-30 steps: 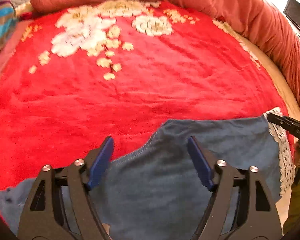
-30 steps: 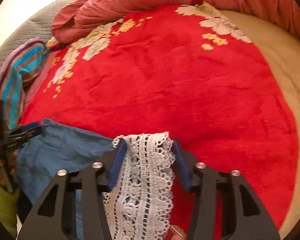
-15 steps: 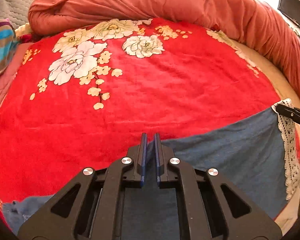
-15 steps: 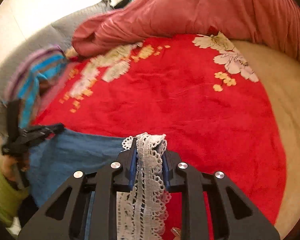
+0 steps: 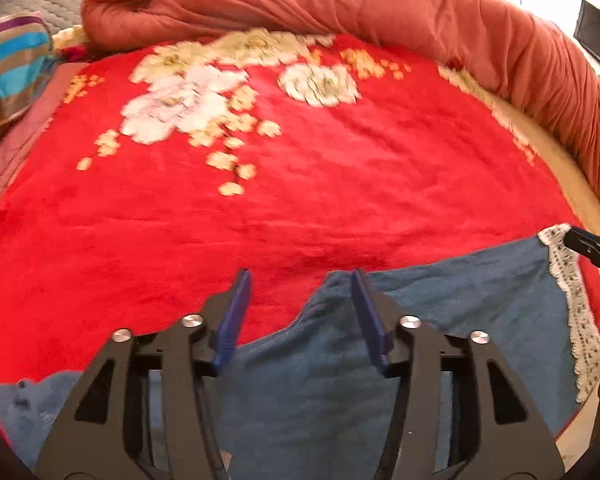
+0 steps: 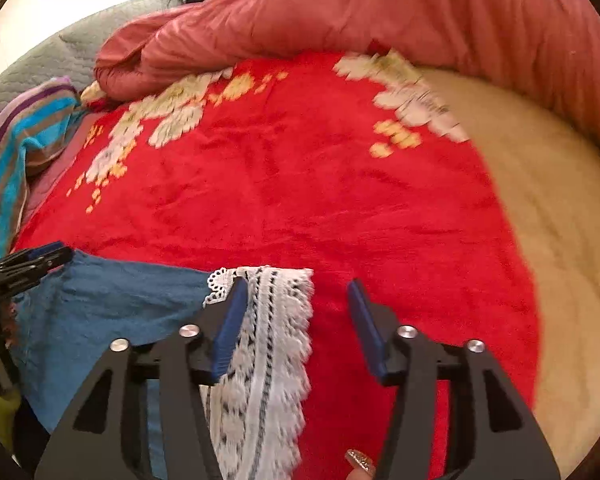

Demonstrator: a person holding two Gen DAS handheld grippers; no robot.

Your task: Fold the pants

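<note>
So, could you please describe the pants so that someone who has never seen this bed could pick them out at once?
Start from the big red blanket with pale flowers that covers the bed. The pants lie spread along its near edge, under both open grippers. They are the only blue cloth there, and one end is trimmed with a band of white lace.

Both the left gripper (image 5: 300, 316) and right gripper (image 6: 296, 324) are matte black angular frames with triangular cut-outs, round silver screw heads behind each finger, and flat blue pads (image 5: 232, 320) lining the fingers' inner faces.
</note>
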